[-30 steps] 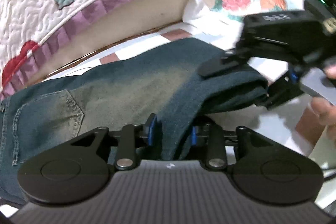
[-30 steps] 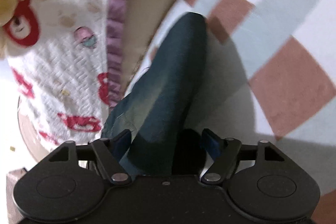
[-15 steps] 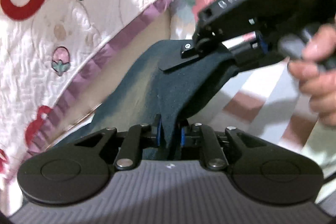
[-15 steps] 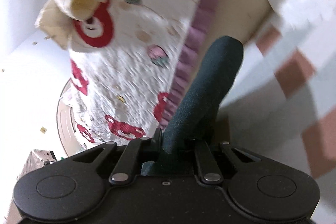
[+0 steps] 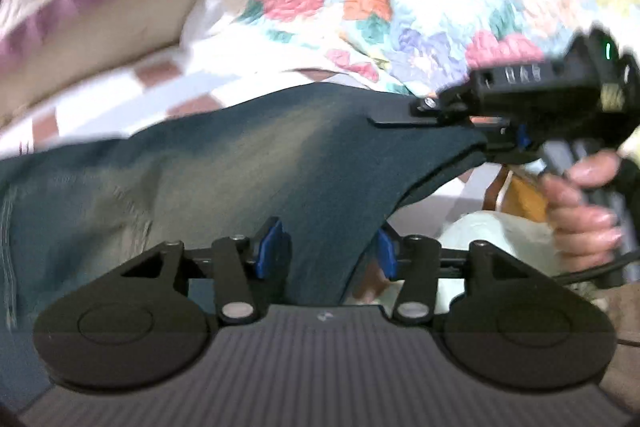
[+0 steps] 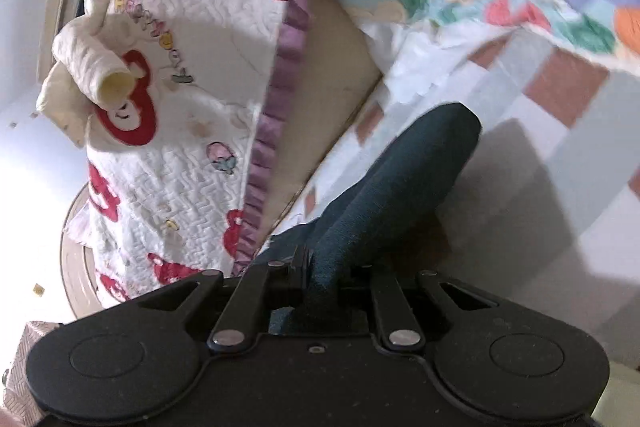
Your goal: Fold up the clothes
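Observation:
Dark blue jeans (image 5: 240,155) lie across a checked bed sheet (image 5: 168,95), one end lifted. My left gripper (image 5: 329,251) has the lifted denim running between its blue pads (image 5: 270,247); its jaws are opening and stand apart, no longer pinching the cloth. My right gripper (image 6: 324,275) is shut on a rolled fold of the jeans (image 6: 400,179), which sticks out ahead of it. In the left wrist view the right gripper (image 5: 460,139) is at the right, clamped on the jeans' raised edge and held by a person's hand (image 5: 580,211).
A floral quilt (image 5: 420,7) is bunched at the back of the bed. A white quilt with red bears and a purple frill (image 6: 180,107) lies along the left. The checked sheet (image 6: 560,87) shows to the right of the jeans.
The right gripper went from open around the jeans to shut on them, then swung off carrying the fold. The left jaws tightened on the cloth, then spread apart.

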Available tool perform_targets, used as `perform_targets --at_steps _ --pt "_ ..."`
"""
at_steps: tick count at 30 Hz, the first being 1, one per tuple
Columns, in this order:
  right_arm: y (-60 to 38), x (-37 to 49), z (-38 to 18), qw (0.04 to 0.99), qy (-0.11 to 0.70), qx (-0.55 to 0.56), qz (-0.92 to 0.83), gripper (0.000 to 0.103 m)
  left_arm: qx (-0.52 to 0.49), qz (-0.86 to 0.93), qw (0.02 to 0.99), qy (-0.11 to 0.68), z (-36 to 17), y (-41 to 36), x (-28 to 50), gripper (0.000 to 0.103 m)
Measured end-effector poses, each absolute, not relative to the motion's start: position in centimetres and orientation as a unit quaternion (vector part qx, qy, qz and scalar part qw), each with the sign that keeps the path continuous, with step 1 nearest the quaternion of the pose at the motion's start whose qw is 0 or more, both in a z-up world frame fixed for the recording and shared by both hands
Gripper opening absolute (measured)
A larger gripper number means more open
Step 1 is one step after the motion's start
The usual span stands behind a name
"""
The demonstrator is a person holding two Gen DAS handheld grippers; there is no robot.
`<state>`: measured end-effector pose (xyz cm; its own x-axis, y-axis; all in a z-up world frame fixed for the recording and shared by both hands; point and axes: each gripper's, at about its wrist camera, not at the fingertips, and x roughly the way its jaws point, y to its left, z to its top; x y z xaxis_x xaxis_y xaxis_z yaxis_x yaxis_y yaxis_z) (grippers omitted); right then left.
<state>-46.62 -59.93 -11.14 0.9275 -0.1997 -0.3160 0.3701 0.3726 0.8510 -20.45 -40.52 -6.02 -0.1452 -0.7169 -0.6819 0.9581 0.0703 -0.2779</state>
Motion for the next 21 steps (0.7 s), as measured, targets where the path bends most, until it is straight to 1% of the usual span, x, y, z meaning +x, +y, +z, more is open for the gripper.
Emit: perform_targets --at_steps 2,6,9,12,15,18,20,21 --pt "-60.0 -46.1 -10.7 0.829 0.078 0.528 -0.165 0.014 0.112 -0.651 0.638 0.395 -6.0 -39.3 -17.3 0.067" --pt "-60.2 -44.9 -9.7 0.849 0.085 0.497 -0.16 0.015 0.036 -0.599 0.675 0.429 -5.8 -36.6 -11.9 0.068" --pt "-60.6 -45.6 -10.5 0.835 0.086 0.518 -0.166 0.015 -0.023 -0.539 0.716 0.444 -6.2 -32.9 -8.2 0.069" --pt "-60.7 -46.2 -11.0 0.824 0.099 0.528 -0.181 0.015 -0.016 -0.412 0.803 0.43 -6.7 -28.1 -4.7 0.07" --pt "-60.7 -46.1 -11.1 0.821 0.116 0.524 -0.192 0.015 -0.058 -0.307 0.83 0.462 -8.3 -22.7 -1.6 0.07" --pt "-60.5 -45.8 -10.8 0.823 0.131 0.516 -0.197 0.015 -0.174 -0.244 0.807 0.509 -10.9 -18.0 0.2 0.07" --pt "-60.4 -45.6 -10.7 0.825 0.138 0.51 -0.2 0.015 -0.247 -0.237 0.773 0.534 -12.8 -16.7 0.9 0.07" --pt "-60.4 -45.6 -10.7 0.826 0.139 0.508 -0.201 0.015 -0.265 -0.239 0.76 0.544 -13.6 -16.8 1.1 0.07"
